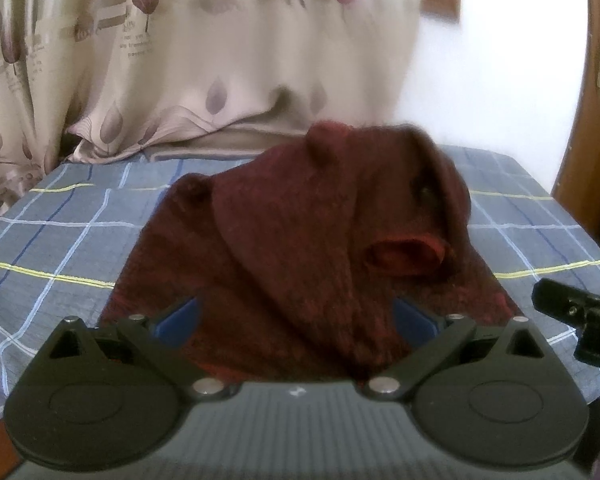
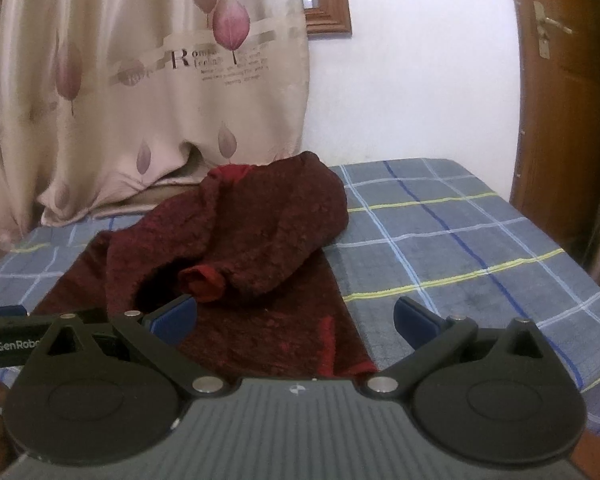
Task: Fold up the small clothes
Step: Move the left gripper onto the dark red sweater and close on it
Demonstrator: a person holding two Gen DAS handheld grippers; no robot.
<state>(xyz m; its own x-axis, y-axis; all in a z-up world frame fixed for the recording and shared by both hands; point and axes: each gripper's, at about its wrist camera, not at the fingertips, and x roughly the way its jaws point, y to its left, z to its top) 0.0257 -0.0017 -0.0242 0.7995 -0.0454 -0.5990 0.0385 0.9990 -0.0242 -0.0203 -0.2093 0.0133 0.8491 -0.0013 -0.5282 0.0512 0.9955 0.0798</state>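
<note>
Behind the work surface a beige curtain (image 2: 140, 92) printed with pink leaves is seen hanging to the table edge, with a white wall and a brown door (image 2: 556, 92) to the right. A blue checked tablecloth (image 2: 460, 248) covers the table.

On the cloth, toward its left half in the right wrist view, a dark red knitted garment (image 2: 240, 240) is spread, its lower part lying flat toward the cameras and its upper part heaped loosely on top. A sleeve cuff (image 2: 202, 282) (its brighter red lining is turned outward) pokes from the heap.

The left gripper (image 1: 296, 320) is held low over the near hem with its blue pads parted and nothing between them. The right gripper (image 2: 296, 318) is likewise spread wide and empty, poised over the garment's near right edge; one pad lies over the knit, the other over bare tablecloth.

The garment is judged soft, limp and fairly light, with a fuzzy surface that should not slip readily between the pads, though it will sag and drag if lifted by one point. Hold is probably best taken at the bunched upper part, so that the heap can be drawn flat before any fold is made.
</note>
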